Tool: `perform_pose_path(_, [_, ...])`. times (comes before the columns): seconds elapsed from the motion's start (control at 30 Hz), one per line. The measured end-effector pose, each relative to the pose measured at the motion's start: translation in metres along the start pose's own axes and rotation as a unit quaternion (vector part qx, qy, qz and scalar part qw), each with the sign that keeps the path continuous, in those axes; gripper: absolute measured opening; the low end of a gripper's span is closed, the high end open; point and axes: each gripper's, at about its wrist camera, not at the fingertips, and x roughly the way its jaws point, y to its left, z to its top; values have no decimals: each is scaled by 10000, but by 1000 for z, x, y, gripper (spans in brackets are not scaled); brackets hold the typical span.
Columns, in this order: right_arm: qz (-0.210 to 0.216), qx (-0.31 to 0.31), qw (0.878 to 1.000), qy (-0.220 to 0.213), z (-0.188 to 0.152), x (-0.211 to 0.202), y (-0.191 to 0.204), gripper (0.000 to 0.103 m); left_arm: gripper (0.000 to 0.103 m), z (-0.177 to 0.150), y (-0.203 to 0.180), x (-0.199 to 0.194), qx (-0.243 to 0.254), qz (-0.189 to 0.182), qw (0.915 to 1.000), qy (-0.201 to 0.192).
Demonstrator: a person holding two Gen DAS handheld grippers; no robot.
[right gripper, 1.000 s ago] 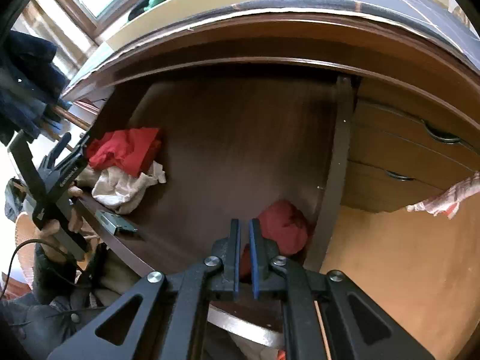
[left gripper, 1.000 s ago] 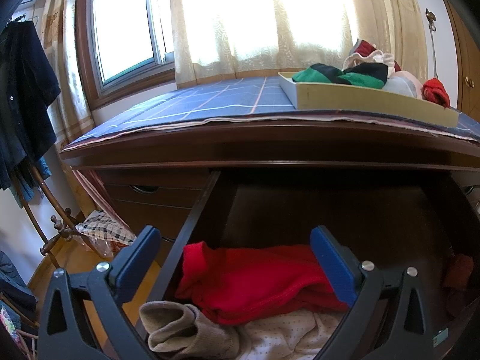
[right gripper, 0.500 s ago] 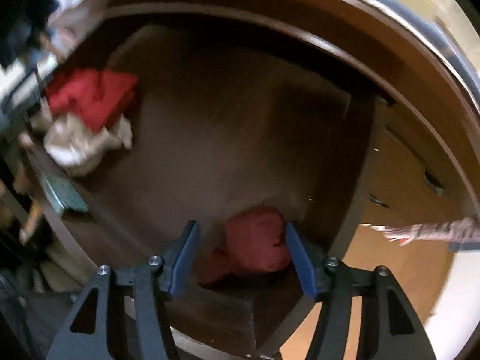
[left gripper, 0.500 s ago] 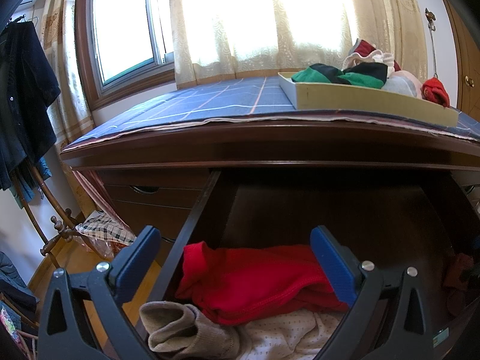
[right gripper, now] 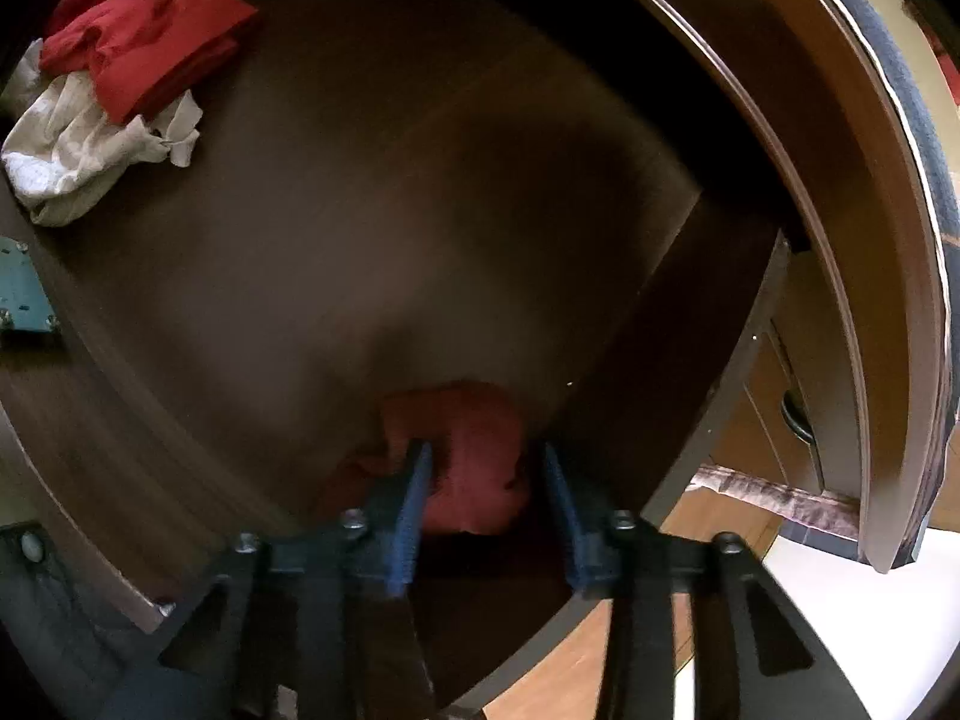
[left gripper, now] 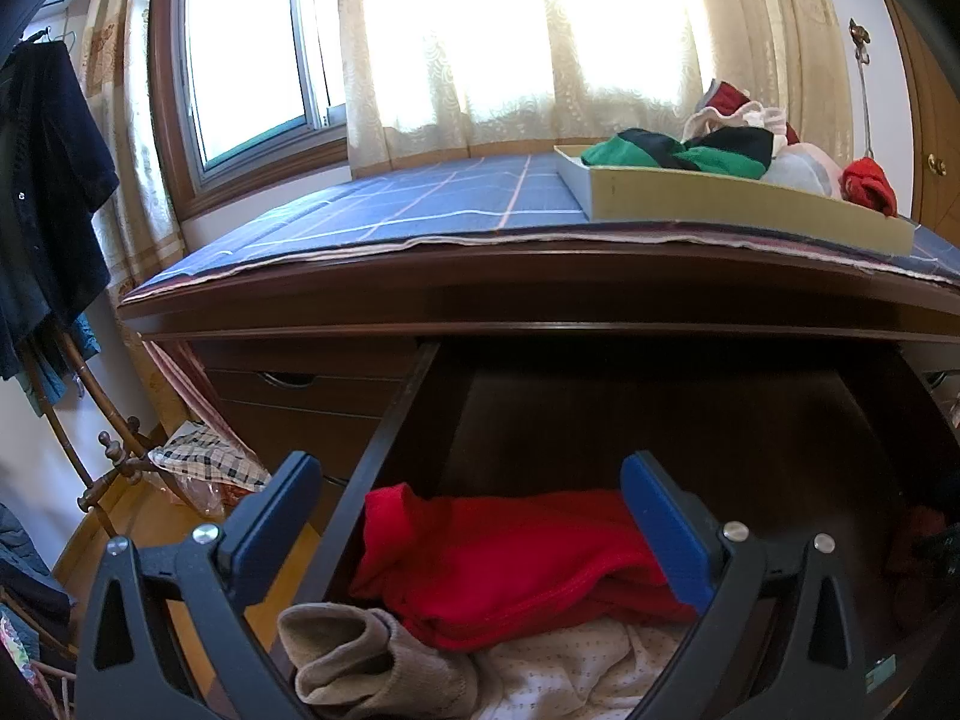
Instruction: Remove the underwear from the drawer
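Underwear (right gripper: 480,468), red, lies between the right gripper's (right gripper: 486,474) closing jaws.

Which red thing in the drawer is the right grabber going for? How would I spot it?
Look inside the open wooden drawer. At one end sits a pile: bright red cloth on whitish fabric. The target is the small dull-red bundle, alone in the opposite corner by the side wall, between the right gripper's blue jaws.

blurred: right tool (right gripper: 486,468) | partly hidden: red underwear (right gripper: 480,456)
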Motion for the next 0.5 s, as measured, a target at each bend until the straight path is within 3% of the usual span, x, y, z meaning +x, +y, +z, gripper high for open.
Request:
perform_pose_path(0.17, [212, 435, 9981, -386, -11, -5, -8, 24, 102, -1, 0, 1, 21, 11, 10000, -5])
perform_pose_path(0.33, [676, 1044, 9875, -968, -27, -23, -31, 18, 102, -2, -1, 2, 27, 27, 10000, 6])
perform_pose_path(0.5, [649, 1214, 9789, -1513, -36, -54, -33, 17, 102, -2, -3, 2, 50, 53, 10000, 5])
